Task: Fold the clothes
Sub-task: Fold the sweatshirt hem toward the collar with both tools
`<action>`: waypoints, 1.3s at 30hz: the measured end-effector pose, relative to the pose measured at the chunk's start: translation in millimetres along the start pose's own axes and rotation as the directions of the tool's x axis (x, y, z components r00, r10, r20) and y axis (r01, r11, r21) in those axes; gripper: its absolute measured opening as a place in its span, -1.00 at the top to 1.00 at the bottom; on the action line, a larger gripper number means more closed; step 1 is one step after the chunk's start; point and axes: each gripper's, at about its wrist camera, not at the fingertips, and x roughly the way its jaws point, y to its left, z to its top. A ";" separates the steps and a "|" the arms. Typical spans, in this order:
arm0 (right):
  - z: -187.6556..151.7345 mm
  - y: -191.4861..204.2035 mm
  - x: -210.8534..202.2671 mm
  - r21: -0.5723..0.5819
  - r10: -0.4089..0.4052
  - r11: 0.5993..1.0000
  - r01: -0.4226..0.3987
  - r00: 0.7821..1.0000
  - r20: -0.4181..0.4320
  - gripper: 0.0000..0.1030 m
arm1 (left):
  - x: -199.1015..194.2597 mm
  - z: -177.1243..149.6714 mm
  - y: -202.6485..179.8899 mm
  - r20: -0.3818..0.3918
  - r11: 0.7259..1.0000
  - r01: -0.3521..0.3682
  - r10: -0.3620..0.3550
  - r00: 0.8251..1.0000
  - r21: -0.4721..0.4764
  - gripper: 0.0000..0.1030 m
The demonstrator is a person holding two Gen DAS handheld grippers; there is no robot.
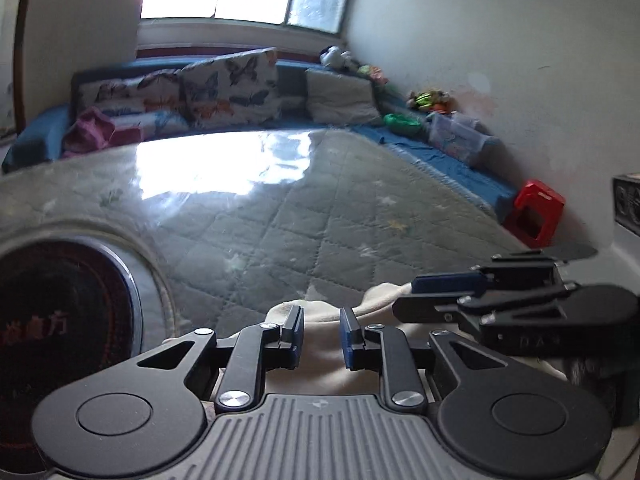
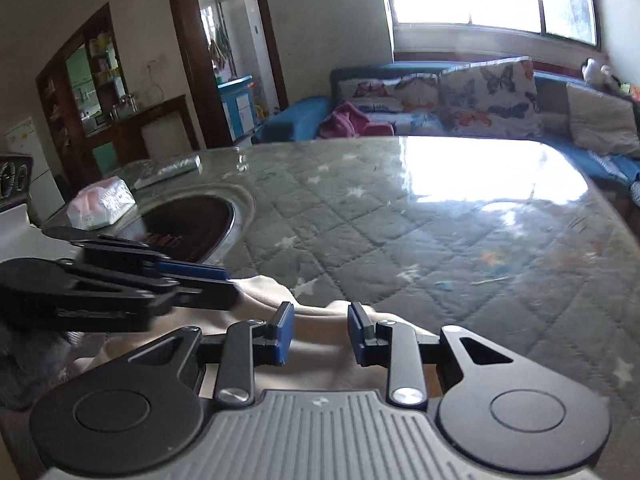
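A cream-coloured garment (image 1: 320, 360) lies at the near edge of the table (image 1: 304, 216), under both grippers; it also shows in the right wrist view (image 2: 320, 344). My left gripper (image 1: 321, 334) is open, its blue-padded fingers apart over the cloth with nothing between them. My right gripper (image 2: 320, 334) is open too, just above the cloth. Each gripper shows side-on in the other's view: the right one (image 1: 412, 294) at the garment's right part, the left one (image 2: 224, 284) at its left part. Most of the garment is hidden below the grippers.
The table has a quilted grey cover under glossy clear plastic. A round dark hotplate (image 2: 188, 228) is set into its left part, with a tissue pack (image 2: 100, 204) and a wrapped packet (image 2: 168, 168) beyond. A blue sofa with cushions (image 2: 480, 96) stands behind; a red stool (image 1: 534, 214) stands right.
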 end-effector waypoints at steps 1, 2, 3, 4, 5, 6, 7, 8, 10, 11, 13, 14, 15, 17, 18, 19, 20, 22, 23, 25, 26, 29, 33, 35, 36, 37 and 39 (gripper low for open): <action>-2.0 0.3 6.3 -0.001 -0.012 1.000 0.012 1.000 -0.018 0.45 | 4.9 -2.9 0.6 0.000 1.000 -0.014 0.014 1.000 -0.001 0.57; -5.3 0.8 12.3 0.005 -0.023 1.000 0.023 0.999 -0.035 0.46 | 7.4 -4.9 0.2 0.013 0.999 -0.034 0.034 0.999 0.010 0.55; -9.2 0.3 15.4 0.006 -0.024 1.000 0.025 1.000 -0.018 0.46 | 8.7 -6.2 0.1 0.024 0.998 -0.053 0.053 0.998 0.021 0.55; -11.2 1.6 14.8 -0.005 -0.028 1.000 0.028 1.000 -0.009 0.46 | 8.7 -8.1 0.4 0.032 0.998 -0.059 0.058 0.998 0.024 0.55; -11.1 2.7 13.9 -0.010 -0.031 0.999 0.031 0.999 -0.009 0.46 | 7.9 -9.8 0.9 0.039 0.998 -0.054 0.053 0.998 0.026 0.55; -10.9 3.6 13.0 -0.014 -0.034 0.999 0.034 0.999 -0.010 0.46 | 7.0 -10.3 2.0 0.049 0.998 -0.052 0.051 0.998 0.028 0.55; -10.7 3.6 12.5 -0.015 -0.032 0.999 0.032 0.999 -0.011 0.46 | 6.0 -10.6 3.5 0.059 0.998 -0.054 0.053 0.997 0.029 0.55; -10.8 2.9 12.4 -0.013 -0.030 0.999 0.030 0.999 -0.012 0.46 | 4.2 -10.5 6.6 0.069 0.998 -0.062 0.061 0.996 0.020 0.54; -10.8 -0.3 13.0 0.009 -0.017 1.000 0.017 1.000 -0.005 0.46 | -1.9 -9.8 16.2 0.091 0.995 -0.094 0.095 0.991 -0.014 0.54; -11.4 -1.6 12.5 0.016 -0.014 1.000 0.014 1.000 -0.001 0.46 | -6.1 -9.7 23.3 0.099 0.992 -0.123 0.126 0.987 -0.036 0.54; -13.2 -0.2 12.7 0.006 -0.019 1.000 0.019 1.000 0.006 0.46 | -15.3 -10.6 38.8 0.107 0.980 -0.183 0.191 0.976 -0.078 0.63; -14.6 0.5 12.8 -0.001 -0.019 1.000 0.019 1.000 0.015 0.44 | -22.9 -11.7 44.4 0.116 0.976 -0.196 0.206 0.972 -0.094 0.63; -16.2 1.2 12.9 -0.007 -0.018 1.000 0.018 1.000 0.024 0.42 | -31.5 -13.1 48.7 0.127 0.974 -0.199 0.212 0.969 -0.108 0.63; -17.5 0.3 12.6 -0.001 -0.014 1.000 0.014 0.999 0.033 0.42 | -52.6 -17.2 49.6 0.160 0.977 -0.182 0.198 0.967 -0.114 0.63; -18.3 -0.4 12.3 0.004 -0.011 1.000 0.011 0.999 0.039 0.41 | -62.5 -19.8 45.6 0.174 0.981 -0.165 0.181 0.968 -0.107 0.63; -19.1 -0.3 12.3 0.005 -0.011 1.000 0.011 0.999 0.043 0.41 | -71.5 -23.1 39.3 0.185 0.986 -0.142 0.157 0.970 -0.092 0.63; -19.5 1.0 12.1 0.001 -0.014 1.000 0.014 0.999 0.046 0.39 | -78.0 -26.2 32.3 0.190 0.990 -0.120 0.132 0.973 -0.073 0.63; -19.9 2.4 11.9 -0.006 -0.019 1.000 0.019 0.999 0.047 0.37 | -84.4 -33.2 16.9 0.186 0.997 -0.072 0.076 0.980 -0.029 0.63; -19.8 2.9 12.0 -0.008 -0.020 1.000 0.021 0.999 0.047 0.36 | -85.2 -36.5 10.8 0.178 0.999 -0.048 0.049 0.983 -0.011 0.63; -19.9 3.4 11.8 -0.011 -0.022 1.000 0.022 0.999 0.046 0.35 | -77.7 -42.5 2.7 0.150 0.999 -0.038 0.033 0.988 0.029 0.60; -19.9 3.8 12.0 -0.012 -0.022 1.000 0.023 0.999 0.046 0.35 | -72.6 -45.4 0.0 0.138 0.997 -0.055 0.047 0.989 0.053 0.60; -20.5 3.8 11.7 -0.011 -0.023 1.000 0.023 0.999 0.047 0.34 | -56.6 -53.0 3.3 0.111 0.984 -0.148 0.138 0.984 0.094 0.61; -21.1 4.0 12.4 -0.013 -0.023 1.000 0.024 0.999 0.047 0.33 | -46.6 -58.7 18.8 0.119 0.959 -0.267 0.255 0.960 0.097 0.54; -21.3 4.1 12.3 -0.015 -0.024 1.000 0.025 0.999 0.048 0.33 | -48.4 -55.3 21.8 0.111 0.964 -0.258 0.251 0.962 0.061 0.59; -21.3 4.1 12.2 -0.017 -0.024 1.000 0.025 0.999 0.048 0.31 | -50.5 -53.1 20.1 0.118 0.964 -0.259 0.251 0.961 0.054 0.60; -21.4 4.1 12.3 -0.018 -0.022 1.000 0.022 0.999 0.048 0.30 | -53.6 -50.7 16.6 0.133 0.964 -0.260 0.251 0.959 0.053 0.60; -21.5 4.5 12.5 -0.021 -0.019 1.000 0.020 0.999 0.047 0.23 | -59.0 -43.9 8.7 0.160 0.975 -0.219 0.209 0.965 0.046 0.61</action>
